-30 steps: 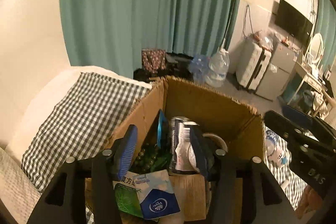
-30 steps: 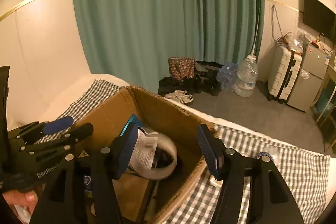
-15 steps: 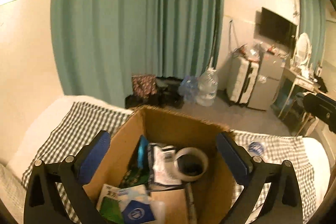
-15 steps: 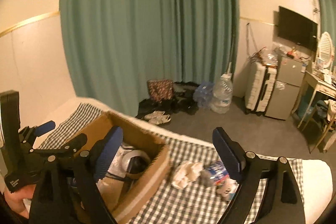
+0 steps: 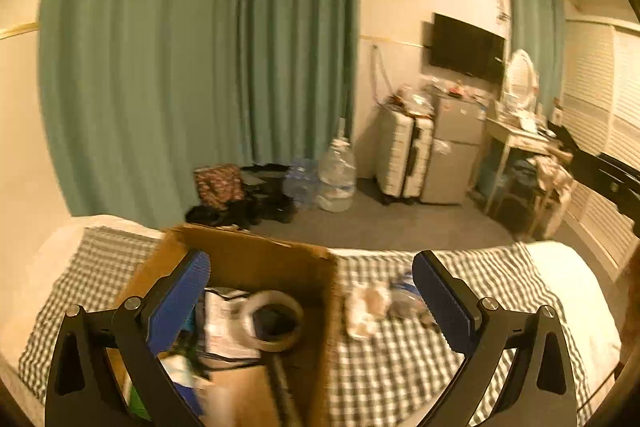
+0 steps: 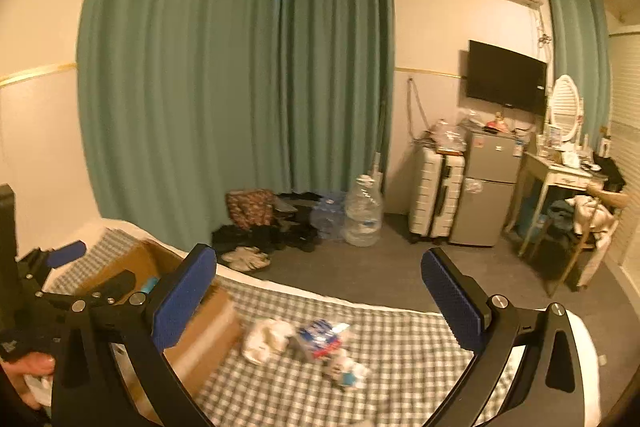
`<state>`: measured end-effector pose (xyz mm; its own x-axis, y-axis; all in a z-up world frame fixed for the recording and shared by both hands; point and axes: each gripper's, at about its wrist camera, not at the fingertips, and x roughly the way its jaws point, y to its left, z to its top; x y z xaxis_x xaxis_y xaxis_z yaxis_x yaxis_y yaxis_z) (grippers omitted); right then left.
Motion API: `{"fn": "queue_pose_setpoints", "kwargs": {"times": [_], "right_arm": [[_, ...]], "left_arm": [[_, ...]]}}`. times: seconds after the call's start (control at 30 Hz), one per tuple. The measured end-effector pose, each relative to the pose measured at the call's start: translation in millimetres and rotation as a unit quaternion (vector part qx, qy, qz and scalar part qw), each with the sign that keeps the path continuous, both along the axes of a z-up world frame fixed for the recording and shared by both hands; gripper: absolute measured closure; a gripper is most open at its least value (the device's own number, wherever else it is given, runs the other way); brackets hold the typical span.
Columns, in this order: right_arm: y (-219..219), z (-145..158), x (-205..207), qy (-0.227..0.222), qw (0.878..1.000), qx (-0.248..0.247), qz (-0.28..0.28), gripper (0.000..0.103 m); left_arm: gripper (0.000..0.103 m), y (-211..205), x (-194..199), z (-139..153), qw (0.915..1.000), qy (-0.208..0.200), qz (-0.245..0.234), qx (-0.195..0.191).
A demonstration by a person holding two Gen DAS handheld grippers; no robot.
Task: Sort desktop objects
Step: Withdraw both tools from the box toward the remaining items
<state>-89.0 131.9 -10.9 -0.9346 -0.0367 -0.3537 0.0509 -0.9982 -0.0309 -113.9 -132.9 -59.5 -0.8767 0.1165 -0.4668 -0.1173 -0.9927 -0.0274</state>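
Note:
An open cardboard box point(image 5: 256, 259) sits on a checked cloth point(image 5: 392, 367) and holds a tape roll point(image 5: 274, 321), a papers packet point(image 5: 222, 323) and other items. My left gripper point(image 5: 316, 303) is open and empty above the box's right side. Right of the box lie a crumpled white tissue point(image 5: 366, 309) and a blue-labelled crushed bottle point(image 5: 406, 293). In the right wrist view my right gripper point(image 6: 320, 301) is open and empty above the tissue point(image 6: 268, 339), the bottle point(image 6: 322, 337) and a small white item point(image 6: 344, 371). The box point(image 6: 200, 327) is at lower left there.
The cloth covers a bed whose far edge point(image 6: 320, 297) drops to a grey floor. Beyond stand water jugs point(image 6: 362, 213), shoes point(image 6: 244, 255), a suitcase point(image 6: 436, 195), a small fridge point(image 6: 486, 183) and a dressing table point(image 6: 560, 179). The left gripper's body point(image 6: 52, 291) is at the lower left.
Both grippers have opened wide and drawn back and up from the box, swinging right. The loose items on the cloth have come into both views.

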Motion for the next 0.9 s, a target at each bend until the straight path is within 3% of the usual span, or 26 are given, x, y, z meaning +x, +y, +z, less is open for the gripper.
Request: {"fn": "queue_pose_setpoints", "kwargs": {"times": [0.6, 0.9], "right_arm": [[69, -53, -17, -0.055, 0.998, -0.003, -0.021, 0.0], [88, -94, -41, -0.103, 0.994, -0.029, -0.003, 0.0]], "left_arm": [[0.0, 73, -3, -40, 0.9923, -0.066, -0.104, -0.008], [0.0, 107, 0, -74, 0.9854, -0.103, -0.128, -0.045]]}}
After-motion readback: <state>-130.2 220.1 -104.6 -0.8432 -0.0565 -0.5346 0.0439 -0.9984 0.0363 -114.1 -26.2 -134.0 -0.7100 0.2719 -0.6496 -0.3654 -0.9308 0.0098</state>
